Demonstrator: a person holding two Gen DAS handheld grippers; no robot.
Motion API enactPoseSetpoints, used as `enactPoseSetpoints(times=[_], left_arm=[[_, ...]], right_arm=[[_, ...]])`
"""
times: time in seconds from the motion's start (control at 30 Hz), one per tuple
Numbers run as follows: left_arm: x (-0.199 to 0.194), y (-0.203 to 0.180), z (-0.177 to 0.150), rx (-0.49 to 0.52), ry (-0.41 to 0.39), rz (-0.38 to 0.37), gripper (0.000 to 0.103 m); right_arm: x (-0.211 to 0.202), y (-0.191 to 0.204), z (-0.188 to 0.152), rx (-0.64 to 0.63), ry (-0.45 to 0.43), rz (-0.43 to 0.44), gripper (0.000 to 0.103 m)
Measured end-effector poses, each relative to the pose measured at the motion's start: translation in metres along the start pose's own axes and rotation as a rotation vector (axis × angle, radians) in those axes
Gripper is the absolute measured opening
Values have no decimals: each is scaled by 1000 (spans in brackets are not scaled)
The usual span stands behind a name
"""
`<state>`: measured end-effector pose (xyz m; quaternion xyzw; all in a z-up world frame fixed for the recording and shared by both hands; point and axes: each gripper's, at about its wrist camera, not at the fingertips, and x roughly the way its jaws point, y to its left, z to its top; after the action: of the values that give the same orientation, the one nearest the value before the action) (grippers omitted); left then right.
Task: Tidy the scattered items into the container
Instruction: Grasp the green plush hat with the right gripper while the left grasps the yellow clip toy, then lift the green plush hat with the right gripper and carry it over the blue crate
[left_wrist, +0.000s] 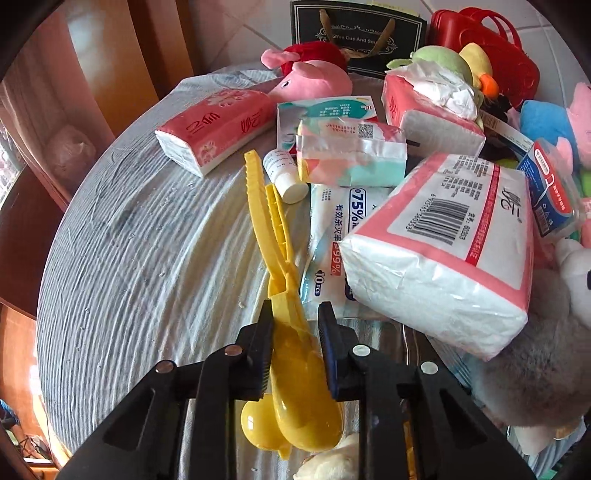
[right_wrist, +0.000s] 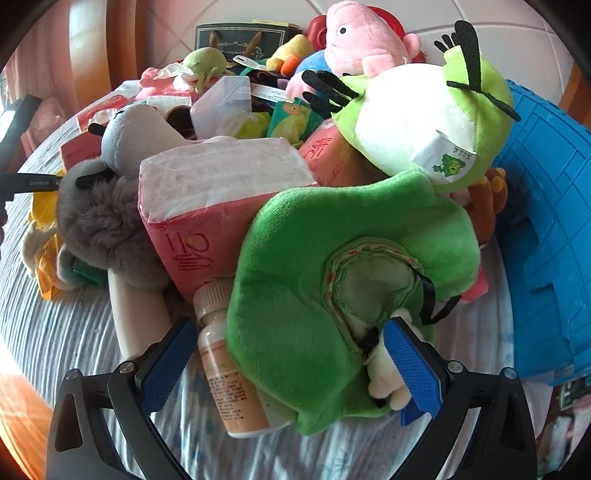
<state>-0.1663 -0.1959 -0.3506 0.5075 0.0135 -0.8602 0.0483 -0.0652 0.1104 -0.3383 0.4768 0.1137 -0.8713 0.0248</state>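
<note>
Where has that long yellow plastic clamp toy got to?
In the left wrist view, the long yellow plastic clamp toy lies on the striped tablecloth, gripped by the left gripper, just left of the wet-wipes packet.

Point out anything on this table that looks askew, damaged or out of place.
The opened pink tissue pack at the far side has crumpled white tissue spilling from its top. The blue plastic crate lies tipped on its side at the table's right edge, while the plush toys and tissue packs are heaped beside it.

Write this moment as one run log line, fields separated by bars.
left claw: shut on yellow tongs | right claw: open around green plush | blue crate: waiting
</note>
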Motion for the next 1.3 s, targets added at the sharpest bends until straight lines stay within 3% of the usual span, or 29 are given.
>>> enactPoseSetpoints(times=[0.07, 0.17, 0.27, 0.33, 0.37, 0.43, 0.5, 0.97, 1.3], left_arm=[[-5, 4, 0, -5, -8, 5, 16], [-13, 13, -1, -12, -20, -8, 14], [-21, 19, -2, -5, -31, -13, 14], [-27, 22, -3, -5, -38, -19, 14], [-29, 23, -3, -5, -41, -24, 14], [-35, 23, -5, -2, -46, -32, 14], [-39, 24, -5, 1, -50, -39, 14], [-96, 17, 13, 26, -144, -78, 14], [-134, 11, 32, 46, -198, -98, 14]], right_arm=[[6, 4, 4, -7, 2, -10, 98], [17, 7, 10, -7, 13, -13, 78], [23, 7, 17, 19, 11, -6, 67], [23, 6, 21, 40, 13, 2, 49], [23, 6, 22, 50, 19, 12, 32], [21, -1, 22, 97, 24, 36, 27], [19, -8, 22, 132, 28, 57, 13], [-63, -54, 18, 252, -71, 129, 6], [-122, -82, 50, 329, -198, 125, 5]])
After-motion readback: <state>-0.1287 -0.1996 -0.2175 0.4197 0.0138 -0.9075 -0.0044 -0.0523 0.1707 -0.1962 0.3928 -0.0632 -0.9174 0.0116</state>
